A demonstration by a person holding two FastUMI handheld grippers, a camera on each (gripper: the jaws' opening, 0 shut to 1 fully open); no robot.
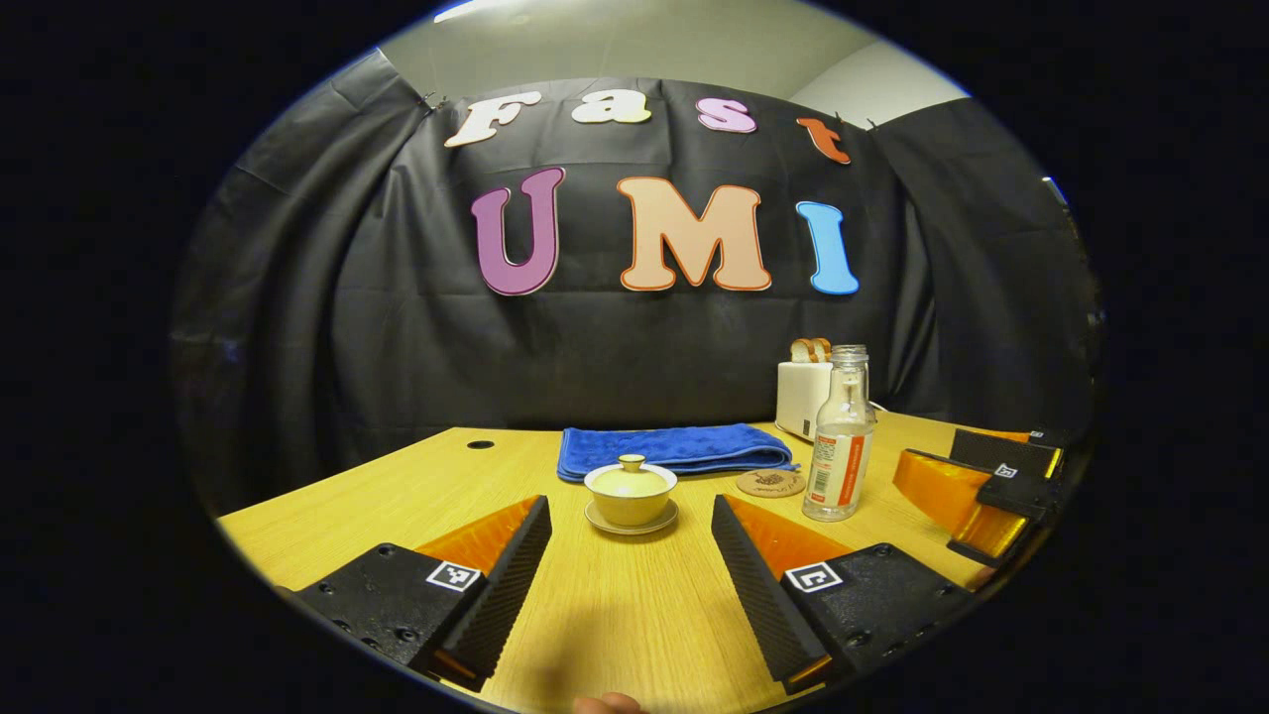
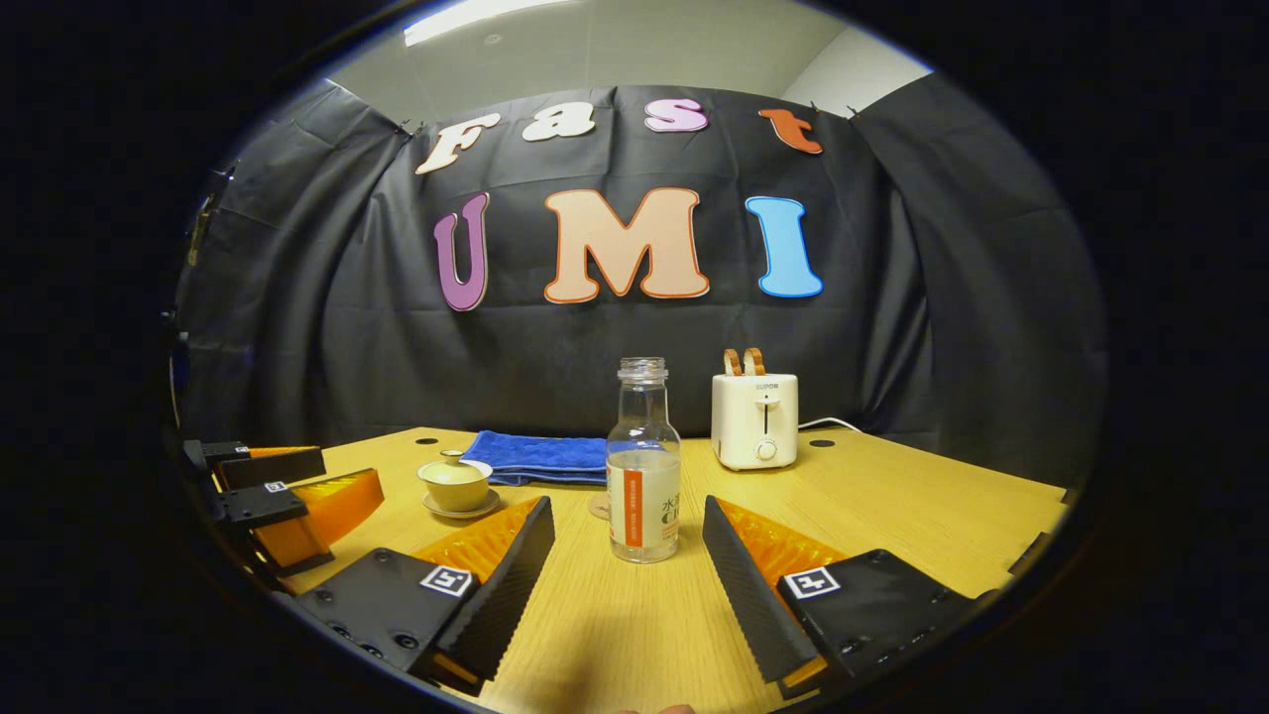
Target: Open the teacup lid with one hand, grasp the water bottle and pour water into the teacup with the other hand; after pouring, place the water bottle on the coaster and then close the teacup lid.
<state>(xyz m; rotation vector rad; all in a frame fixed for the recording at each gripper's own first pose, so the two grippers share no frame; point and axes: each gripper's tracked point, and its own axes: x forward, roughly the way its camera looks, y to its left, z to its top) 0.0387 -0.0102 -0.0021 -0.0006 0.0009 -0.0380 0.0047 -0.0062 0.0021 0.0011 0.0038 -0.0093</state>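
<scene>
A pale yellow teacup [image 1: 631, 493] with its lid [image 1: 631, 479] on sits on a saucer, straight ahead of my left gripper [image 1: 631, 531], which is open and a short way back from it. A clear water bottle [image 2: 643, 466] without a cap, partly filled, stands upright ahead of my right gripper [image 2: 628, 540], open and short of it. The round cork coaster [image 1: 770, 483] lies between cup and bottle [image 1: 839, 436]. The right gripper [image 1: 977, 486] appears at the right edge of the left gripper view; the left gripper [image 2: 283, 501] and the teacup [image 2: 455, 483] appear at the left of the right gripper view.
A folded blue towel [image 1: 674, 448] lies behind the teacup. A white toaster [image 2: 754, 419] with bread in it stands at the back, its cord trailing right. The wooden table [image 2: 922, 516] has small round holes near its far edge.
</scene>
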